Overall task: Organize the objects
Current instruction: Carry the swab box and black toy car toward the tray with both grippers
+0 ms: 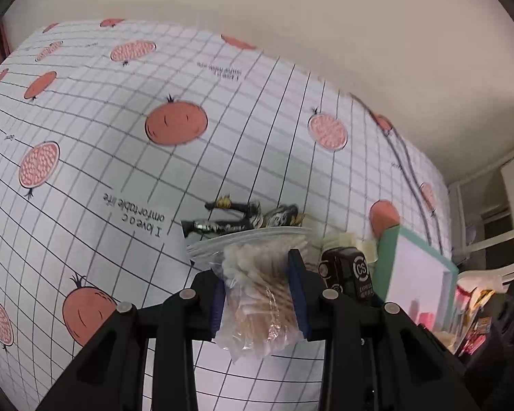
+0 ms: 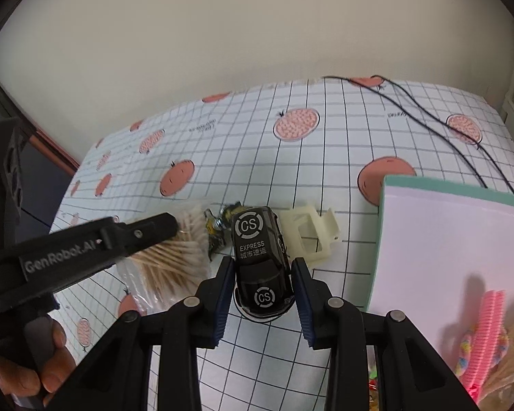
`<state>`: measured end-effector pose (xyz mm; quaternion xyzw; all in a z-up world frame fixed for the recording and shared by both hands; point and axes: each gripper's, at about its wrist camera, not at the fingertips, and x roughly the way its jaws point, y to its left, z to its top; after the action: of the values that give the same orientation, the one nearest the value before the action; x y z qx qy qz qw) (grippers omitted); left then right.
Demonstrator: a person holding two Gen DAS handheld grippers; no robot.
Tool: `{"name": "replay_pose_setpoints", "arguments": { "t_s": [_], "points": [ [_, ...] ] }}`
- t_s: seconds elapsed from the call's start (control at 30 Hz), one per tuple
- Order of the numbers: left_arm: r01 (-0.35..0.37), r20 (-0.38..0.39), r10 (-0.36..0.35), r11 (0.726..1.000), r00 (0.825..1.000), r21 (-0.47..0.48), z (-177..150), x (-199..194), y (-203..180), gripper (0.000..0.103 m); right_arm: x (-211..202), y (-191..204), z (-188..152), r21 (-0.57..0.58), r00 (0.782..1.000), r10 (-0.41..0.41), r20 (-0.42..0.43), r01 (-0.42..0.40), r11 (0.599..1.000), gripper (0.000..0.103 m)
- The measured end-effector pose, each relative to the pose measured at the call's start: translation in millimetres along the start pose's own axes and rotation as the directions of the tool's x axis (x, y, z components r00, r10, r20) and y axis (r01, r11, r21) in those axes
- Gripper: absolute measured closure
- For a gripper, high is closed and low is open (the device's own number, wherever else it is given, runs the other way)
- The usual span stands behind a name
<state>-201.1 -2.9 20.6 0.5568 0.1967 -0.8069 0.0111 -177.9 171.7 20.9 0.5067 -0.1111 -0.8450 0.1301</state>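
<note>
Left fingers: the left gripper (image 1: 261,294) is pinched onto a clear bag of cotton swabs (image 1: 257,294), both blue pads (image 1: 296,287) pressed into the plastic; from the right wrist view the same gripper (image 2: 168,224) reaches in from the left over the bag (image 2: 174,257).
Right fingers: the right gripper (image 2: 262,294) is partly open, its blue pads (image 2: 300,294) straddling a black toy car (image 2: 260,263); small gaps show on both sides, so no grip on it.
Toy car: stands on the tablecloth (image 2: 325,144), marked "CS EXPRESS", just right of the swab bag; in the left wrist view it (image 1: 347,274) shows just right of the bag.
Dark wrapper item: a black and gold piece (image 1: 243,221) lies just beyond the bag, between bag and car (image 2: 219,229); what it is cannot be told.
Cream plastic piece: a pale open frame (image 2: 308,236) lies touching or just beside the car's right side.
Box: a teal-edged box with pale lining (image 2: 445,239) sits at the right, with a pink comb (image 2: 486,325) and colourful bits inside near its close end.
Cable: thin black cord (image 2: 428,120) runs across the far right of the cloth.
Hand: the person's left hand (image 2: 48,366) holds the left gripper's handle at the near left.
</note>
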Motion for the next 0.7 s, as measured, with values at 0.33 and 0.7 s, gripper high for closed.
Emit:
{"name": "replay_pose_setpoints", "arguments": {
  "t_s": [0.33,0.7],
  "points": [
    [0.065,0.106,-0.064,0.998,0.992,-0.01,8,-37,-15,0.068,-23,-25,17,0.049,0.999,0.002,0.044,-0.004,0.999,0.067],
    [0.148,0.134,-0.151,0.989,0.98,0.03,0,-41,-66,0.068,-68,-76,15,0.143,0.993,-0.061,0.101,0.046,0.989,0.067]
  ]
}}
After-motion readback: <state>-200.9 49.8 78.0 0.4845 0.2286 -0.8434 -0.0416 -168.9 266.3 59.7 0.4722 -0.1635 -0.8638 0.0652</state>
